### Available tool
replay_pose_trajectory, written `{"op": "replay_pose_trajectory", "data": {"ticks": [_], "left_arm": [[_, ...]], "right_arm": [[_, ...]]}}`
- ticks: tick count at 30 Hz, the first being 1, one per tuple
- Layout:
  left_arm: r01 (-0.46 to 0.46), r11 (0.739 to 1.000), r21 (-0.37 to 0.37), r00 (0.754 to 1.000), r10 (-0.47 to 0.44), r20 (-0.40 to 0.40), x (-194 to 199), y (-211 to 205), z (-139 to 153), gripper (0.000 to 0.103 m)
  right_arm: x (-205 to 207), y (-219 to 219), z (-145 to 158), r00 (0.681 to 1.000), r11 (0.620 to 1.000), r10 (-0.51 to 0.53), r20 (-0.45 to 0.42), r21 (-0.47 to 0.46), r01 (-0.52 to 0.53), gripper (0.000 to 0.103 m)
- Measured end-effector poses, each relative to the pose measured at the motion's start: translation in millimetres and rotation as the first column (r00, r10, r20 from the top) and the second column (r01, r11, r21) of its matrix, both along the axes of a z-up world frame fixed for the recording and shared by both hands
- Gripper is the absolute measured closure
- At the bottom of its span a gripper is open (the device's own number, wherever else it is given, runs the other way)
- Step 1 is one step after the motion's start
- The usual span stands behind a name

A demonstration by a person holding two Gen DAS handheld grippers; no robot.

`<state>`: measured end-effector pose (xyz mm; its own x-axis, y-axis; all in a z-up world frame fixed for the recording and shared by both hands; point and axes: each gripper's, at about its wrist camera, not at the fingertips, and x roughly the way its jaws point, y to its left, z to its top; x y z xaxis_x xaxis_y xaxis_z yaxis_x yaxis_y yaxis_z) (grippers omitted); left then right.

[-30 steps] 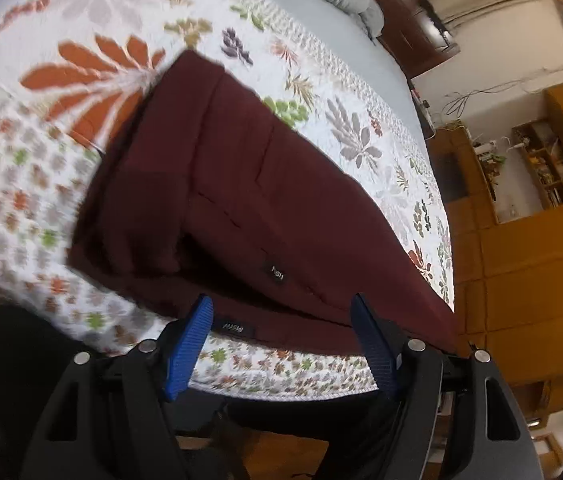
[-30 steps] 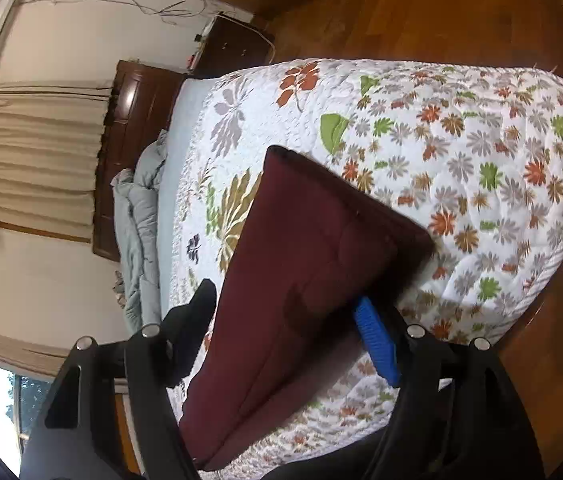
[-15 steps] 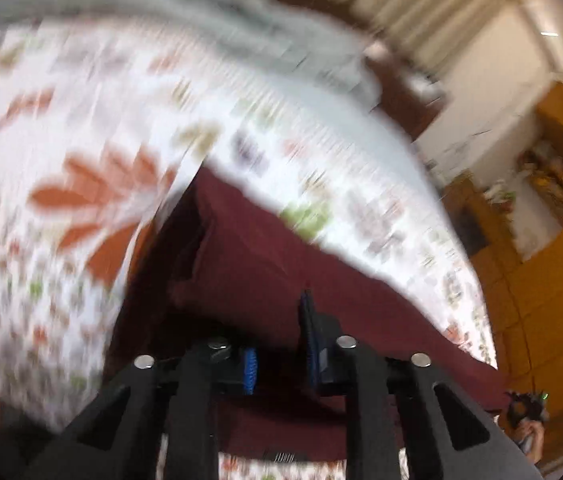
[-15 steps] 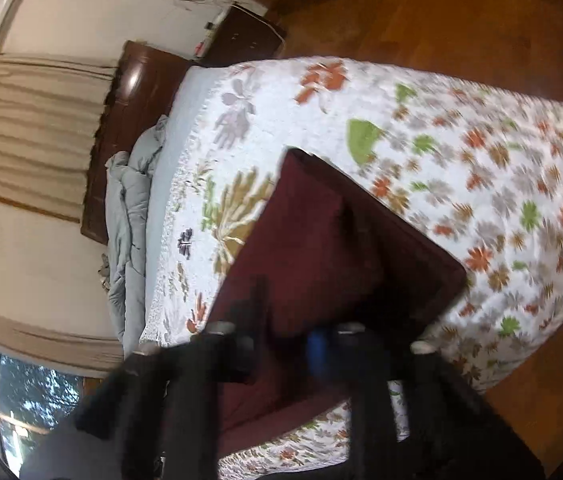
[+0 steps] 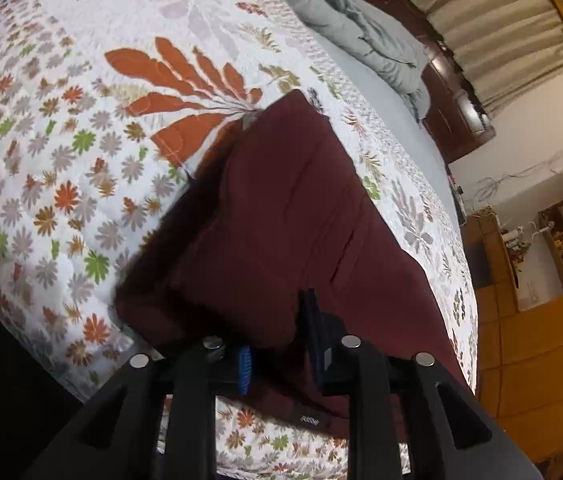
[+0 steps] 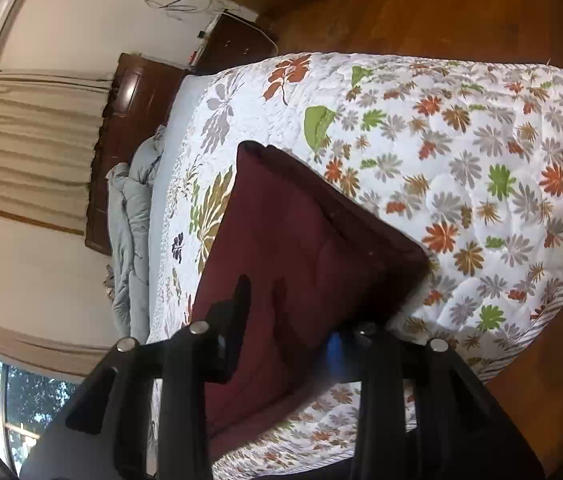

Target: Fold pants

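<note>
Maroon pants (image 5: 289,240) hide the fingertips; both jaws clamp a raised fold.

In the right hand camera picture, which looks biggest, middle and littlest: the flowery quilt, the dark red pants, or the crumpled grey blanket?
As they look in the right wrist view:
1. White flowery quilt, biggest.
2. Dark red folded pants, middle; they're nearer the camera, so they may look larger than they are.
3. Crumpled grey blanket, littlest, though it's farthest away.

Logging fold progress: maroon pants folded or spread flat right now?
Folded. The maroon pants lie stacked in layers on the floral quilt, and the left gripper and right gripper both pinch the near edge.
</note>
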<state>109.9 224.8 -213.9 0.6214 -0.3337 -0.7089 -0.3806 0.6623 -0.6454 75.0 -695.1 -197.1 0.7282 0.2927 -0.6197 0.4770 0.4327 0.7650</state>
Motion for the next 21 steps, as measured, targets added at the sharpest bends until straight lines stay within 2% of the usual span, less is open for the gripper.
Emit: {"op": "replay_pose_trajectory", "data": {"ticks": [1,2,4,7,10,12,13,14,15,17,18,19,21], "left_arm": [[-0.007,1.0,-0.01,1.0,0.006,-0.007,1,2,-1,0.084],[-0.007,1.0,-0.014,1.0,0.007,-0.007,2,1,1,0.085],[0.001,1.0,-0.015,1.0,-0.001,0.015,0,3,11,0.087],[-0.007,0.998,-0.069,0.999,0.01,0.038,-1,10,25,0.088],[-0.013,0.996,-0.084,1.0,0.015,0.016,-2,16,25,0.088],[-0.026,0.997,-0.077,0.999,0.024,-0.027,-3,18,10,0.087],[-0.03,0.996,-0.089,0.998,0.025,-0.06,-2,17,1,0.083],[-0.035,0.994,-0.108,0.995,0.024,-0.096,-1,17,-11,0.082],[-0.059,0.991,-0.124,0.995,0.048,-0.091,-4,18,-11,0.08],[-0.031,0.995,-0.099,0.999,0.027,-0.044,-7,8,2,0.054],[-0.004,0.997,-0.078,1.0,0.003,-0.009,-11,1,10,0.033],[0.012,0.998,-0.063,1.0,-0.011,0.012,-13,-5,14,0.026],[0.051,0.996,-0.074,0.998,-0.049,0.024,-13,-17,14,0.025]], "right_arm": [[3,1,4,1.0,1.0,-0.01,-0.021,-0.022,0.01,0.089],[2,3,7,1.0,1.0,-0.013,-0.022,-0.025,0.013,0.093],[5,6,20,1.0,0.999,-0.011,-0.008,-0.047,0.011,0.093],[0,4,35,1.0,0.997,0.006,0.008,-0.073,-0.005,0.093],[-4,-2,21,1.0,0.998,0.001,-0.02,-0.064,-0.002,0.093],[-2,-6,-4,0.997,1.0,0.002,-0.074,-0.031,-0.004,0.093],[-4,-7,-9,0.998,1.0,-0.003,-0.056,-0.012,0.003,0.091],[-6,-7,-9,0.999,1.0,-0.008,-0.032,0.0,0.008,0.08],[-9,-4,-4,1.0,1.0,-0.013,-0.007,0.006,0.013,0.058],[-17,14,12,1.0,0.999,-0.006,-0.005,-0.043,0.006,0.039],[-22,26,18,1.0,0.997,0.006,-0.006,-0.072,-0.006,0.035],[-23,44,23,0.999,0.996,0.042,-0.001,-0.079,-0.042,0.035],[-22,82,23,0.993,0.992,0.12,0.019,-0.031,-0.119,0.035]]}}
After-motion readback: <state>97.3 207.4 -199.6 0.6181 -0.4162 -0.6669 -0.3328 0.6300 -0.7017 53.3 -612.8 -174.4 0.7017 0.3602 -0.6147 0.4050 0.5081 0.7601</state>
